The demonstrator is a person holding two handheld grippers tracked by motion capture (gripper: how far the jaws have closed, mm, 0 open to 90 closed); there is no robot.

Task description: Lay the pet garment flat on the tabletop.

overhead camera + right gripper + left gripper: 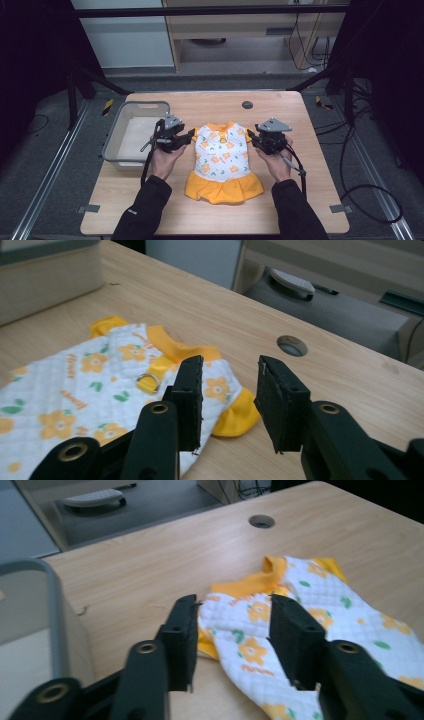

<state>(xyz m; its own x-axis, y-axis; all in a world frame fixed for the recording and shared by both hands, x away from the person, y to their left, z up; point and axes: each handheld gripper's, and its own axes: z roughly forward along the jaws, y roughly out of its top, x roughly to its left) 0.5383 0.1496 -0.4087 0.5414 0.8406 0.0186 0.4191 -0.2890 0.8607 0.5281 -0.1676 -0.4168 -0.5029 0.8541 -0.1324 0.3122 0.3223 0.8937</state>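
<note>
Wooden table [300, 165] bears a flat white-and-orange flowered dress [222, 160]; both claws [187, 138] [253, 137] part-open, holding nothing.

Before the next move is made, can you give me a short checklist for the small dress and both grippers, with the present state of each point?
1. Dress lies flat on the table, skirt toward the person: ok.
2. Left gripper is open, jaws above the sleeve and not pressing it: ok.
3. Right gripper is open, nothing between the pads: ok.
4. Both sleeves lie spread out: ok for the right; cannot tell for the left, behind the jaws.
5. Grey bin stands apart from the dress: ok.
6. Cloth free of the jaws' edges: cannot tell.
</note>
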